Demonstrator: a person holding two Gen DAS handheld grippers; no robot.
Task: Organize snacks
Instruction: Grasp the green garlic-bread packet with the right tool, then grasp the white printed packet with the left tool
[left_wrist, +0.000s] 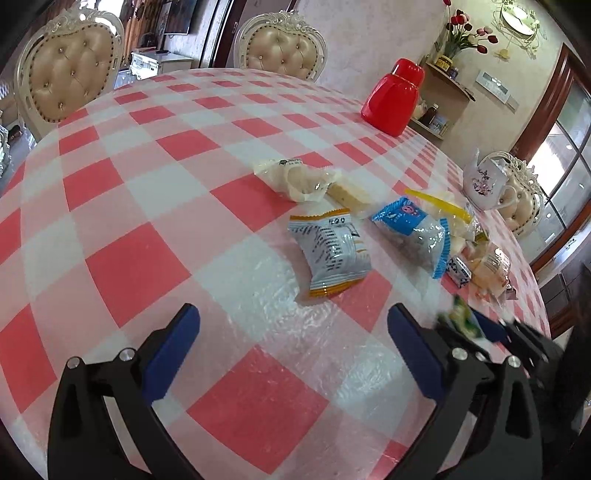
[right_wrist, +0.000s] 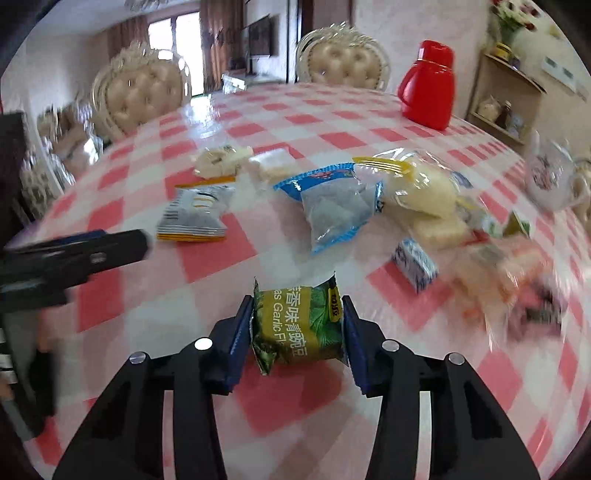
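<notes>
Green crinkled snack packet (right_wrist: 299, 325) sits pinched in the right hand-held gripper (right_wrist: 298, 328); left hand-held gripper (left_wrist: 291, 354) spread.

Daylight fills the room, bright and even, coming from the window (right_wrist: 177, 40) at the far end, which is blown out to white. It throws a white glare on the glossy cloth at the bench's (left_wrist: 155, 206) far edge and a crinkled sheen near its middle. Shadows under the packets are soft and short. The left wrist view is sharp, apart from a smeared green packet (left_wrist: 461, 317) at the right. The right wrist view is motion-blurred, worst over the snack pile (right_wrist: 509, 288) by the bench's right edge. Both fisheye views bulge and darken at the corners.
</notes>
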